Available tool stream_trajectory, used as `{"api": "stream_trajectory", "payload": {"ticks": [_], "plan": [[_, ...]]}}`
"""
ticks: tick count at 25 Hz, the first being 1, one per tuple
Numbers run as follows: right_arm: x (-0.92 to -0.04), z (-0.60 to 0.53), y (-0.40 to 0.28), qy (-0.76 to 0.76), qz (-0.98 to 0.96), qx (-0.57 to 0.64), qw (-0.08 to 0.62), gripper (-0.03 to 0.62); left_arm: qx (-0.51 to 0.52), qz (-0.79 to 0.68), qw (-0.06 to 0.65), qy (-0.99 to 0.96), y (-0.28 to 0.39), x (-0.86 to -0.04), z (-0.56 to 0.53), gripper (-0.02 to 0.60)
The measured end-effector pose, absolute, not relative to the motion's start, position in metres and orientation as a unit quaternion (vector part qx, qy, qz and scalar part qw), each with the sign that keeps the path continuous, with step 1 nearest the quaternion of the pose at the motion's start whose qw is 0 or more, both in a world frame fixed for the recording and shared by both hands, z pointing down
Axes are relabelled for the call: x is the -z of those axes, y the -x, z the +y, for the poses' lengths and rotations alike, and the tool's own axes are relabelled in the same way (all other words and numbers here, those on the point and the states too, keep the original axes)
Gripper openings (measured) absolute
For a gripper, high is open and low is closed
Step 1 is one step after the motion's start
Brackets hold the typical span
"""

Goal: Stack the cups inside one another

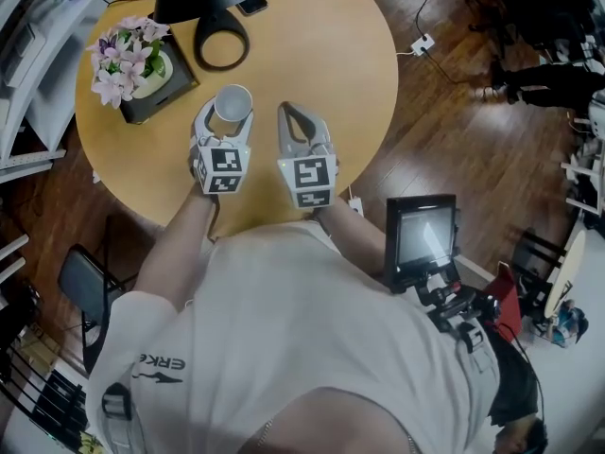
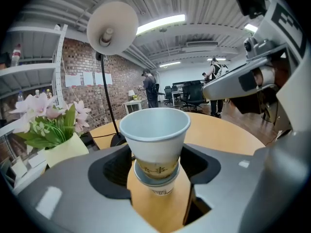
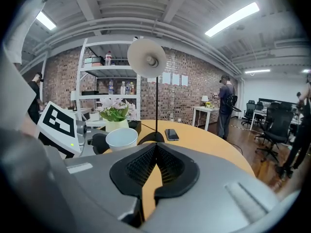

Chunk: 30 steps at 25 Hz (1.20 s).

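Nested paper cups (image 2: 155, 142) are gripped by the left hand-held gripper (image 2: 156, 155) over the worktop (image 1: 321, 55). Right hand-held gripper (image 3: 155, 149) is closed and empty, just beside the cups.

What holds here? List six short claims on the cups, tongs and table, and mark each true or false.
1. The cups stand between the jaws of the left tongs. True.
2. The right tongs gape wide. False: they are shut, with nothing between.
3. One of the cups sits inside another. True.
4. The lamp lies on its side. False: it stands upright.
5. The flowers stand on the floor. False: they are on the table.
6. A phone lies on the table. True.
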State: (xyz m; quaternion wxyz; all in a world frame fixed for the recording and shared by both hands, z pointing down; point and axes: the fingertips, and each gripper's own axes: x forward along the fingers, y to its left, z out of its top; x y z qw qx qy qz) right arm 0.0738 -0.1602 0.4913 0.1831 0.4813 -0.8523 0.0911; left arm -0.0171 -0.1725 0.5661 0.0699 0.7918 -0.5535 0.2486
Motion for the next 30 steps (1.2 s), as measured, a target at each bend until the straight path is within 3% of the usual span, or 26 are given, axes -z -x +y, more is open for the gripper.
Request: {"api": "stream_trajectory", "payload": {"ticks": [21, 30], "plan": [[-0.504, -0.165, -0.072, -0.486, -0.847, -0.103, 0.191, 0.014, -0.255, -0.54, 0.105, -0.795, 0.022, -0.592, -0.171, 0.317], [-0.504, -0.162, -0.071, -0.487, -0.845, -0.105, 0.193, 0.014, -0.265, -0.529, 0.124, -0.797, 0.024, -0.601, -0.161, 0.36]]}}
